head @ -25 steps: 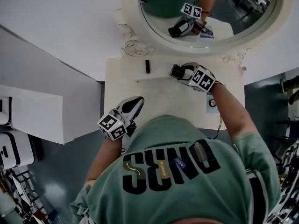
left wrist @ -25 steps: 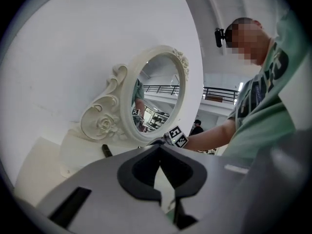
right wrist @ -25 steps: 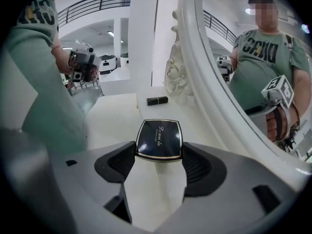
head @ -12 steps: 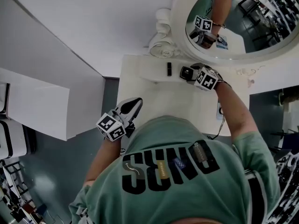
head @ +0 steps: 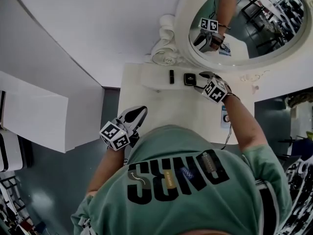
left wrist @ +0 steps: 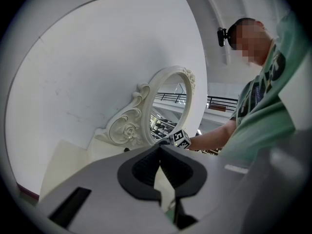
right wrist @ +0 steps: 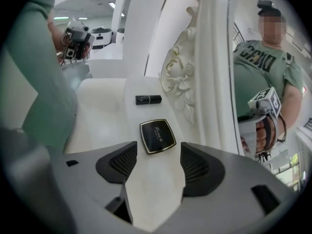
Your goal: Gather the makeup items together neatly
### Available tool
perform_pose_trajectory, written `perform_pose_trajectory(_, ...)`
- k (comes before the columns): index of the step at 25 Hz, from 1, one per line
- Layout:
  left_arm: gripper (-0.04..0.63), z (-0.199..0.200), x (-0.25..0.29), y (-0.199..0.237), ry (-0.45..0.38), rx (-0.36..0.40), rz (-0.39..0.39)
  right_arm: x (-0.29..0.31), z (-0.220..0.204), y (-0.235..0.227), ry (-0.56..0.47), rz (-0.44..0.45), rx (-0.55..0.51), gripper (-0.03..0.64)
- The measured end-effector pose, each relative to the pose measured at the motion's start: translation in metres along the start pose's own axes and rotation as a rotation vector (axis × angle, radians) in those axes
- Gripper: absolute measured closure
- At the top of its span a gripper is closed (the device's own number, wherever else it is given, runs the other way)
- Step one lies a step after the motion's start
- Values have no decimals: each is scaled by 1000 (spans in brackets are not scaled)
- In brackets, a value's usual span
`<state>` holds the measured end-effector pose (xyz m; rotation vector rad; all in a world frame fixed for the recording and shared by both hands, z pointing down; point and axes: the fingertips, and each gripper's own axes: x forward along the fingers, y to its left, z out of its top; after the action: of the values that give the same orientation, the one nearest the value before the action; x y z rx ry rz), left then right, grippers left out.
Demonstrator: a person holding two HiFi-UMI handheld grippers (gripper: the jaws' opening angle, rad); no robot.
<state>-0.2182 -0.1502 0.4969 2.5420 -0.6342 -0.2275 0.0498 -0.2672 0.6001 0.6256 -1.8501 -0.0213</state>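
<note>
1 blk compact (right wrist: 157, 136), 1 blk lipstick (right wrist: 148, 99)

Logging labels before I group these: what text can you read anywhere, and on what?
Compact: gold script on the lid, too small to read.
Tube: no print visible.
Shirt: big dark letters, upside down and creased, not surely readable.
Cubes: square patterns only, no words.
</note>
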Motion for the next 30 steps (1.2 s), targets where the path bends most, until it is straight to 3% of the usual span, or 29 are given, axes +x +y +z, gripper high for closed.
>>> perform_pose_trajectory(4, 586, -5, 9, -7, 9, 0, -16, -36, -31, 26, -85, 11, 146, 348)
perform_pose_trajectory(10, 586, -21, 46, -34, 55, 4, -49, -84, -144, 53, -119, -18, 456, 362)
perform_pose_trajectory(13, 586, -31, 83, -59, 83, 22, -73, -104, -193, 58, -147, -39, 549, 377)
perform_pose_trajectory(17, 586, -47, 146, -99, 100, 33, -98, -116, -253, 60, -166, -36, 574, 388)
perform_pose_trajectory(21, 586, -65, 197, -147, 137, 40, -109, -114, -291, 90, -193, 51, 578, 388)
perform_pose_trajectory(25, 586, -87, 243, -190, 160, 41, -105, -98, -312, 114, -202, 126, 524, 379)
perform_pose_trajectory(30, 586, -106, 262, -222, 190, 60, -69, -72, -319, 129, -187, 133, 508, 364)
